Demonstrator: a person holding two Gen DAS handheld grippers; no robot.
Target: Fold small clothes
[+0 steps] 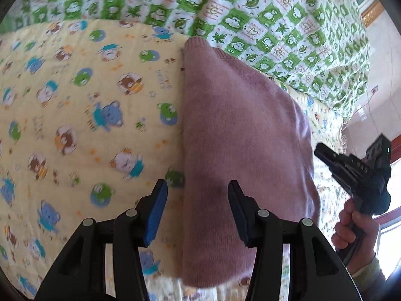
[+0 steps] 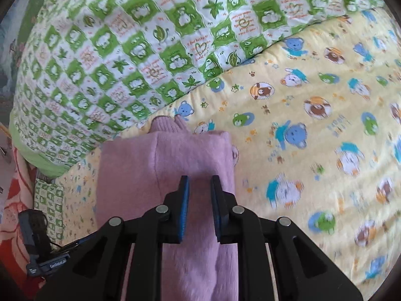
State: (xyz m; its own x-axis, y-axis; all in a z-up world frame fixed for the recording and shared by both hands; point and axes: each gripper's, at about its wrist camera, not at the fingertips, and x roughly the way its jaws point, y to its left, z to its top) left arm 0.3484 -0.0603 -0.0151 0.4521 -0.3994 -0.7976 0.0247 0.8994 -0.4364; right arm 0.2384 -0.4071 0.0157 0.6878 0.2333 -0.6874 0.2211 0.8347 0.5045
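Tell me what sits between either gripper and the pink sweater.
Nothing visible does. The left gripper is open right over the pink sweater, which lies alone on the yellow bear blanket. The right gripper hovers over it with parted fingers.

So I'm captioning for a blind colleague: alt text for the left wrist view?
Open left gripper hovers over a folded pink knit garment on a yellow bear-print sheet; a green patterned quilt lies behind, the right gripper at right.

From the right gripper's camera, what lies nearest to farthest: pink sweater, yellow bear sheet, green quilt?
1. Pink knitted sweater, directly under the right gripper.
2. Yellow bear-print sheet, to its right.
3. Green-and-white checked quilt, beyond, upper left.
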